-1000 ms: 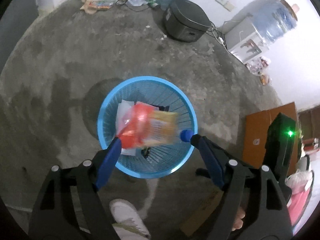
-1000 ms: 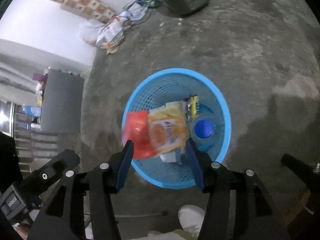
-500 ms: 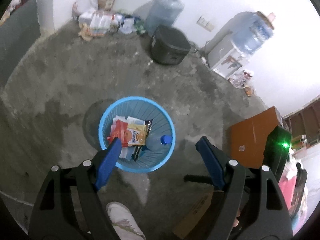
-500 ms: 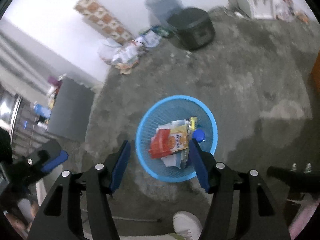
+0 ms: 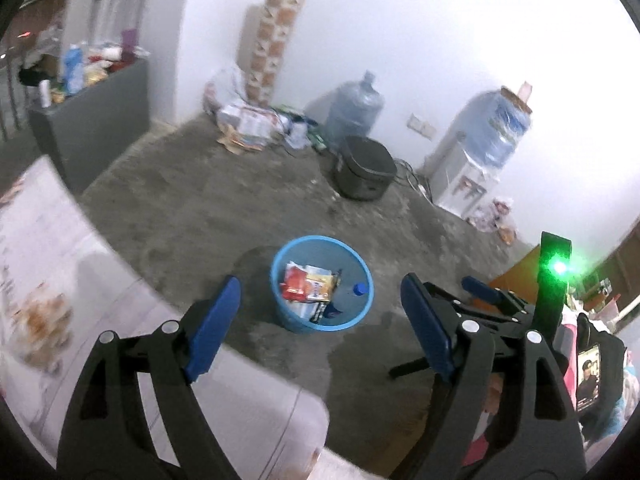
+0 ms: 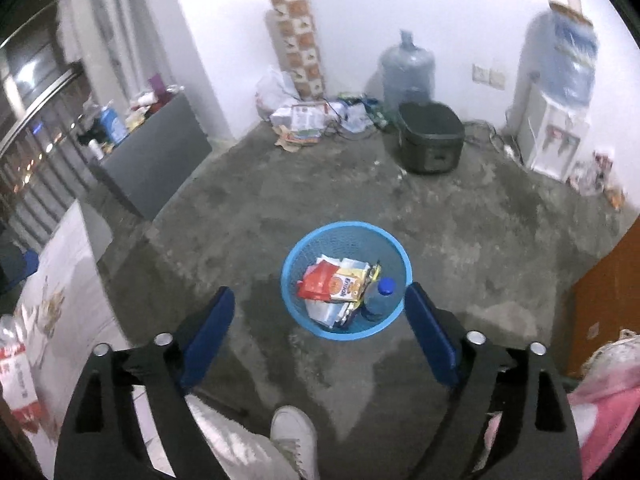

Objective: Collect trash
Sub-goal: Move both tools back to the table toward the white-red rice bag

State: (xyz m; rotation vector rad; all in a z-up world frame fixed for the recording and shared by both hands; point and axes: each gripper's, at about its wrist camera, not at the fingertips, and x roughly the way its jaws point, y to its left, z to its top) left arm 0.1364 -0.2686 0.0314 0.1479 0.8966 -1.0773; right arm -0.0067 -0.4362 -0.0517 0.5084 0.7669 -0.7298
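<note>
Both the left gripper [image 5: 320, 312] and right gripper [image 6: 318, 320] gape empty, the right just widened; the blue basket [image 6: 298, 256] holds wrappers [image 6: 334, 284], seemingly a bottle [image 6: 380, 296].

Your left gripper [image 5: 320, 320]: black angular arms, blue pads [image 5: 214, 326], silver screws at the joints. Your right gripper [image 6: 320, 334] matches it. Below, your white sneaker [image 6: 294, 432] and pale trouser leg [image 6: 236, 440].
</note>
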